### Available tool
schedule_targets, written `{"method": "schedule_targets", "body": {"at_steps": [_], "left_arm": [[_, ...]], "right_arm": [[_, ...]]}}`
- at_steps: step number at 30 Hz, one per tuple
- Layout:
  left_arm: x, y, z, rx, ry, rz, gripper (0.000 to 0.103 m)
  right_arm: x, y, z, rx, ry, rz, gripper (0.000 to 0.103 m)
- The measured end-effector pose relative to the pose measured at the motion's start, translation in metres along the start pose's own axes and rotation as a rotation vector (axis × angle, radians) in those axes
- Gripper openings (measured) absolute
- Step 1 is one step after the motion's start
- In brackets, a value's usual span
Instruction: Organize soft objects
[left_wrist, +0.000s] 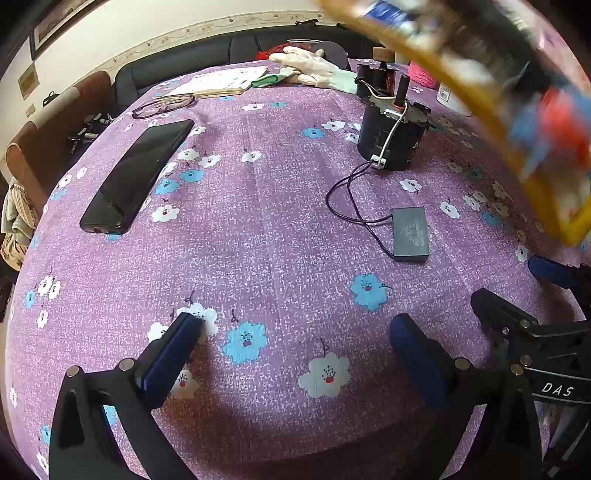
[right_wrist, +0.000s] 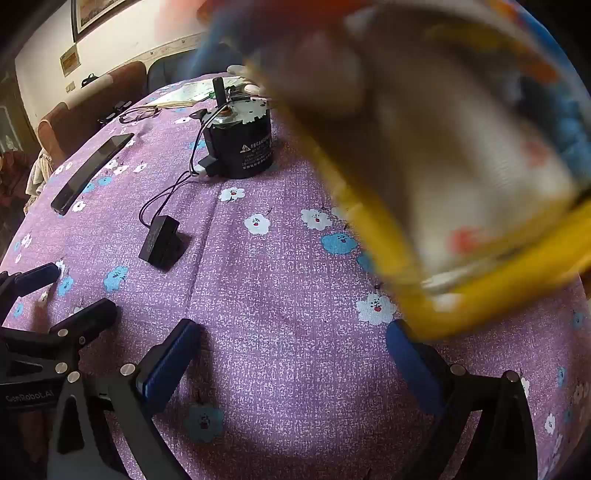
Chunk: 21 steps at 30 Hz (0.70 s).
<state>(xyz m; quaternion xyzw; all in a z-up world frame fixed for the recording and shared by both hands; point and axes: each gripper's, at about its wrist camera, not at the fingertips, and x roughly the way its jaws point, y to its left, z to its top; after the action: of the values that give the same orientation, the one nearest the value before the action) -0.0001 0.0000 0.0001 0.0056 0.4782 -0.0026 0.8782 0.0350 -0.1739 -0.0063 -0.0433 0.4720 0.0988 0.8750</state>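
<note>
A blurred soft packet with a yellow border (left_wrist: 546, 155) hangs in the air at the upper right of the left wrist view. It fills the upper right of the right wrist view (right_wrist: 461, 184), close to the camera, above the right finger. Neither gripper holds it. My left gripper (left_wrist: 295, 347) is open and empty low over the purple flowered tablecloth (left_wrist: 258, 240). My right gripper (right_wrist: 295, 354) is open and empty; it also shows at the right edge of the left wrist view (left_wrist: 517, 291). A pale glove (left_wrist: 314, 68) lies at the table's far side.
A black motor (left_wrist: 391, 136) stands at centre right, wired to a small black box (left_wrist: 412, 232). A black phone (left_wrist: 136, 177) lies at left. Glasses (left_wrist: 162, 105) and papers (left_wrist: 221, 83) lie at the back. A dark sofa and brown chairs stand beyond the table.
</note>
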Motion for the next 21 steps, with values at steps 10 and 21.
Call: {"method": "schedule_targets", "body": {"at_steps": [10,21], "left_arm": [[-0.0008,0.0005,0.0001,-0.001,0.001,-0.002,0.103],[0.0008,0.0015,-0.0011,0.000,0.001,-0.002,0.103]], "right_arm": [[-0.0007,0.0001,0.0003,0.000,0.000,0.000,0.102],[-0.0026,0.0017,-0.0058,0.000,0.000,0.000,0.102]]}}
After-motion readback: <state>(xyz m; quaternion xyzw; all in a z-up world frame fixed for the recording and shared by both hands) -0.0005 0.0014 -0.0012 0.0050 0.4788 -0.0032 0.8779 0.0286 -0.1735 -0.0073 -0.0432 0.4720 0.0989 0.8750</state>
